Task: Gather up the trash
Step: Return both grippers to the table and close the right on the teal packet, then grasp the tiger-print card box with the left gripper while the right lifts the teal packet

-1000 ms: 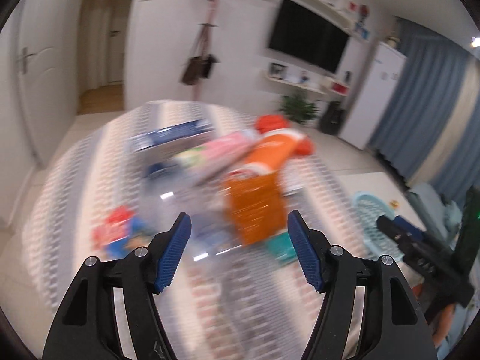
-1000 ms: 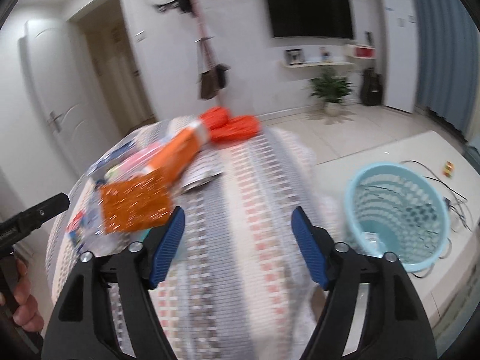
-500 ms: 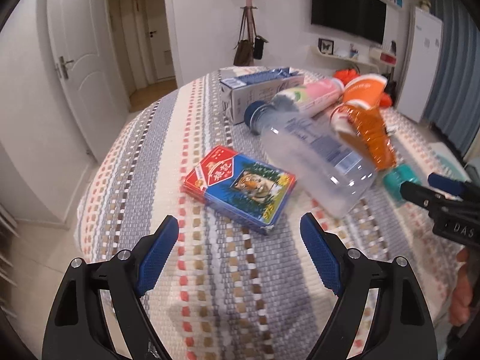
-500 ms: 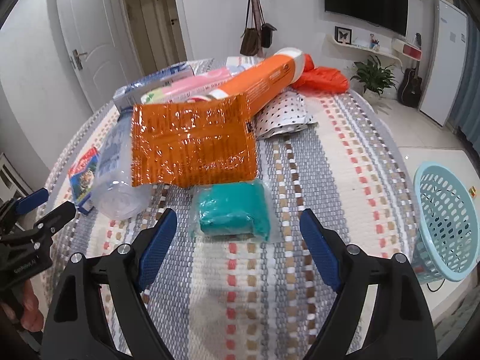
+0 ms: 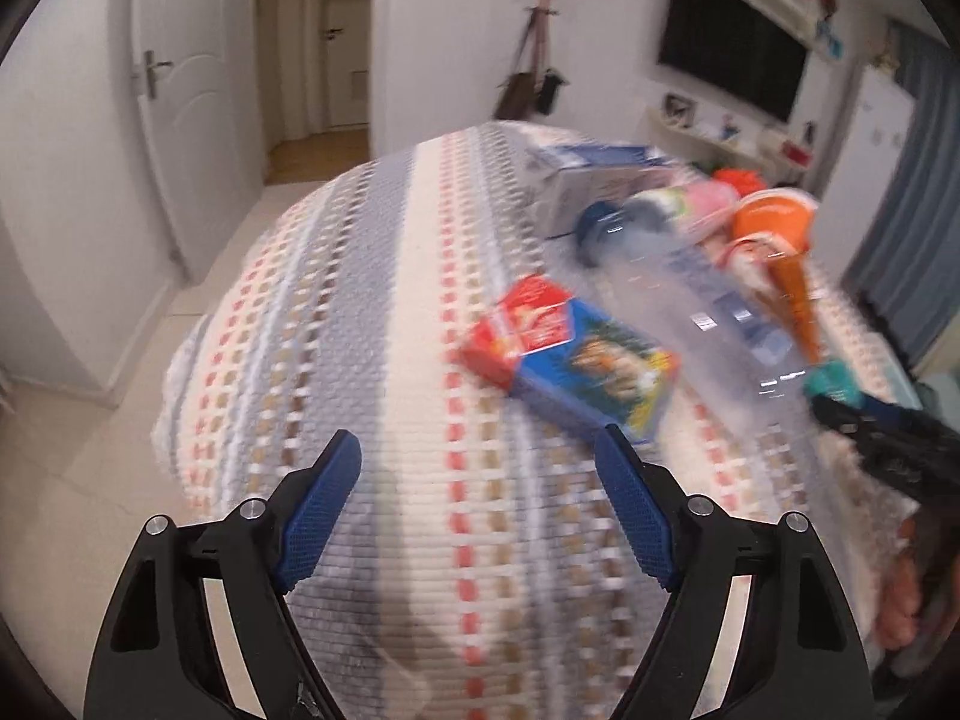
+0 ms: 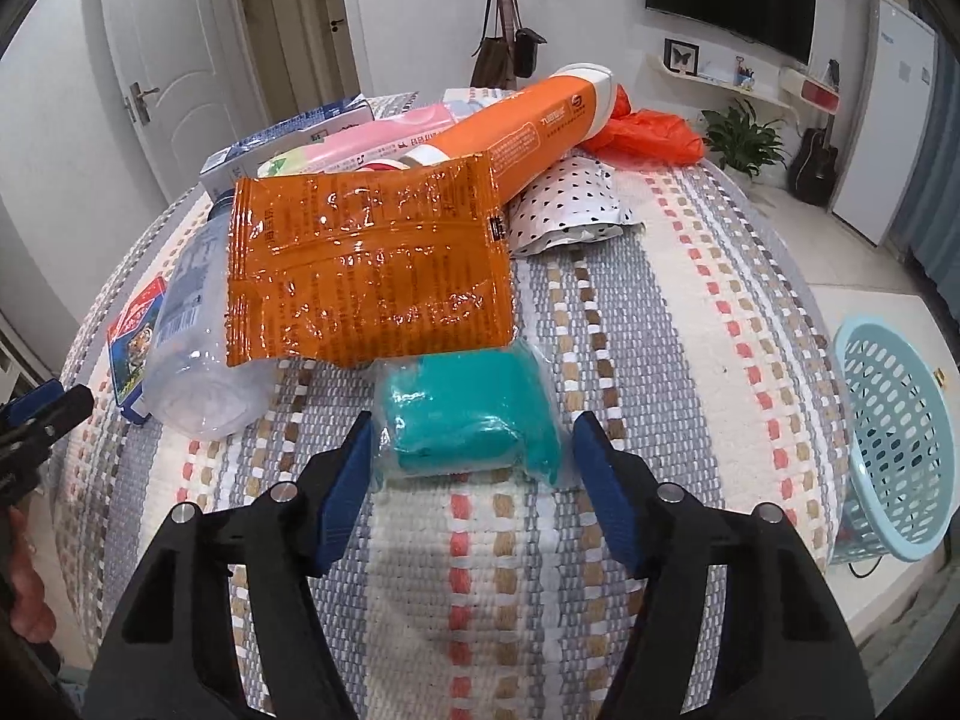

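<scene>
With the right gripper (image 6: 471, 456) closing, fingers not yet pressing the teal packet (image 6: 471, 414) between them, its slick wrap may slip; the left gripper (image 5: 480, 504) gapes empty short of the red-and-blue box (image 5: 570, 354).

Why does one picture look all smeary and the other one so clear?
The left wrist view is smeared by motion blur: the red and blue box and clear bottle look streaky. The right wrist view is sharp: the shiny orange wrapper shows white glare spots, and the teal packet is crisp. Both views bend the room's edges.
</scene>
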Tool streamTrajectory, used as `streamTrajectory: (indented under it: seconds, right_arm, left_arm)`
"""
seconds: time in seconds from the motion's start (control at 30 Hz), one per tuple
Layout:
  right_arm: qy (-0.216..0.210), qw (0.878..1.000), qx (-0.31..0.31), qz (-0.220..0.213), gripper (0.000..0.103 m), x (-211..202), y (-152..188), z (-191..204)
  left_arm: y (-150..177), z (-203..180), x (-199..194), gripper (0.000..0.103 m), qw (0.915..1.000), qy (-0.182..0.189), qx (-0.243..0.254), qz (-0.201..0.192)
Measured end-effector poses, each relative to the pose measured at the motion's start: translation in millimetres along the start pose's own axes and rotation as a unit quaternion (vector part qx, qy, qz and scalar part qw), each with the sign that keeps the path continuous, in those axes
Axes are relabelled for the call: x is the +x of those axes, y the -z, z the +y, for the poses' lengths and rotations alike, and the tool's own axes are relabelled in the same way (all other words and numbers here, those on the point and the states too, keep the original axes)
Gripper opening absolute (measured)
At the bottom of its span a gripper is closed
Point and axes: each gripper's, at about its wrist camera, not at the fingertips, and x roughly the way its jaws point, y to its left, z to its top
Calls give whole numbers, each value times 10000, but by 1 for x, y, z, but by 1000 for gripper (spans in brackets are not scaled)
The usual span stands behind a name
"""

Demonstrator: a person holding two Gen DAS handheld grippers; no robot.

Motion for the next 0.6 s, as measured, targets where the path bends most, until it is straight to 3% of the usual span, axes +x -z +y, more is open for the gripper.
streamTrajectory:
  seconds: [0.1,0.23,0.5,0.6]
  right_arm:
    - [-42,10000,49,10,63,1,-2,-1]
    - [-73,10000,48,23,63,1,-2,-1]
    - [-144,9999,57,-16,53,-2,-2,-5]
    - [-158,9998,56,-50,51,-3,-1,-6]
  left_arm:
    - [-2,-21,1,82,9996,25,287,14]
    - [-2,-39,23,81,9974,-345,578,245]
    - [-7,-6,21,77,9985,-457,107,269]
    - [-12,5,16,77,9995,-199,-106,225]
